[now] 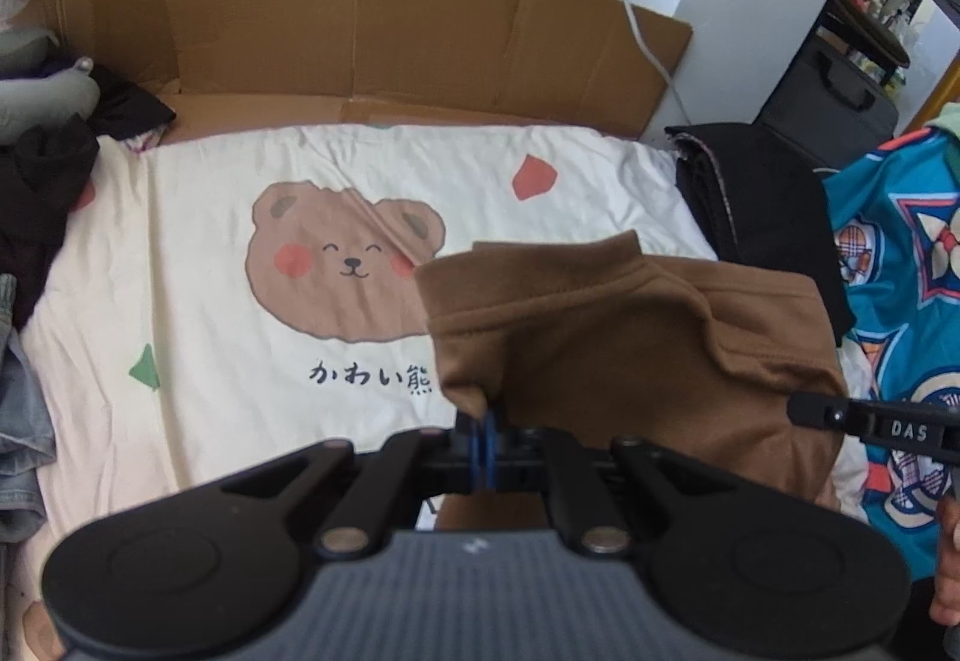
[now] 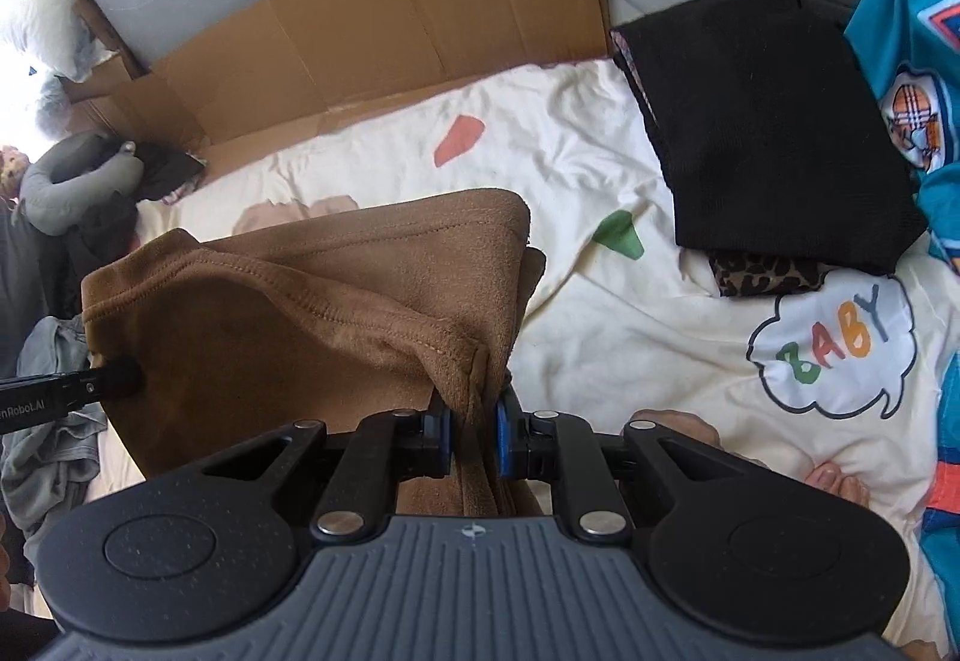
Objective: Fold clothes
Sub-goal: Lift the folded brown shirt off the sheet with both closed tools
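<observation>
A brown fleece garment [image 1: 630,355] hangs lifted above the cream bear-print sheet [image 1: 240,193]. My left gripper [image 1: 485,436] is shut on its left lower corner, the blue pads pinched together on the cloth. In the right wrist view the same brown garment [image 2: 288,325] bunches into my right gripper [image 2: 474,436], which is shut on a gathered fold of its hem. The other gripper's black finger pokes in at the edge of each view, the right one [image 1: 870,421] and the left one [image 2: 72,391]. The cloth sags in folds between the two grips.
A folded black garment [image 2: 774,133] lies on a leopard-print piece [image 2: 762,274] at the right of the sheet. Flattened cardboard [image 1: 390,31] stands behind the bed. Dark clothes and a grey pillow [image 1: 42,97] pile at the left. A person's toes [image 2: 834,481] rest near the teal patterned cloth [image 1: 900,253].
</observation>
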Demonstrator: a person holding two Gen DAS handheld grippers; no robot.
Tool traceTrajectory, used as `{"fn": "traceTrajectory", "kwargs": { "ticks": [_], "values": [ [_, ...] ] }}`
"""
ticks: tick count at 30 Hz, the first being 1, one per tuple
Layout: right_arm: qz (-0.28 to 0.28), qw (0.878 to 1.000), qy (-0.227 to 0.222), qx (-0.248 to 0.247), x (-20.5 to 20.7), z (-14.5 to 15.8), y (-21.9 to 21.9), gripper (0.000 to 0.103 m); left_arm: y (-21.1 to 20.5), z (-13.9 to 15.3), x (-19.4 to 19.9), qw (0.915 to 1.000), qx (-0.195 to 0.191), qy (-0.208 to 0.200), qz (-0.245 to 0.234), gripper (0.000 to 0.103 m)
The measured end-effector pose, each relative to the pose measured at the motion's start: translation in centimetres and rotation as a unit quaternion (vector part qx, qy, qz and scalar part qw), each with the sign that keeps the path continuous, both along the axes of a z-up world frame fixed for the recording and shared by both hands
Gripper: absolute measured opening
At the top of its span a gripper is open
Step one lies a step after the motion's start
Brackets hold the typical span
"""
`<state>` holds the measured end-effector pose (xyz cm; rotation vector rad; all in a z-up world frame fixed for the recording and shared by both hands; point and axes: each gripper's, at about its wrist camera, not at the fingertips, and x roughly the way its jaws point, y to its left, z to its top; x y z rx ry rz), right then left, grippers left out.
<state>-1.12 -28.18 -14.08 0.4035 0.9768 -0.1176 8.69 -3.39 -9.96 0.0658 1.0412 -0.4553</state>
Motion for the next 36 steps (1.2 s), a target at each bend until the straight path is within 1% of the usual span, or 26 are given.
{"fn": "traceTrajectory", "kwargs": {
  "ticks": [7,11,15,22,29,33,36],
  "values": [
    [-0.002,0.999,-0.037,-0.010,-2.7,4.0,0.3,0.013,0.6,3.1,-2.2,0.9996,-0.013,-0.026,0.006,0.002],
    [0.002,0.998,-0.052,-0.023,-4.1,5.6,0.2,0.013,0.6,4.3,-3.0,0.9991,-0.021,-0.037,0.010,0.002],
    [-0.007,0.997,-0.070,-0.027,-5.3,7.2,-0.2,0.013,0.1,5.5,-3.5,0.9984,-0.028,-0.048,0.006,0.002],
    [-0.017,0.993,-0.107,-0.035,-6.0,10.5,-0.9,0.013,-0.2,8.0,-4.0,0.9960,-0.055,-0.069,0.014,0.002],
    [-0.007,0.988,-0.139,-0.060,-6.4,14.1,-0.6,0.012,-0.1,10.9,-4.3,0.9917,-0.077,-0.101,0.018,0.002],
    [-0.004,0.986,-0.155,-0.069,-6.8,15.7,-0.3,0.012,0.1,12.2,-4.4,0.9896,-0.088,-0.113,0.020,0.002],
    [-0.001,0.984,-0.164,-0.072,-7.0,16.6,0.0,0.012,-0.1,13.0,-4.4,0.9884,-0.087,-0.123,0.017,0.002]
  ]
}}
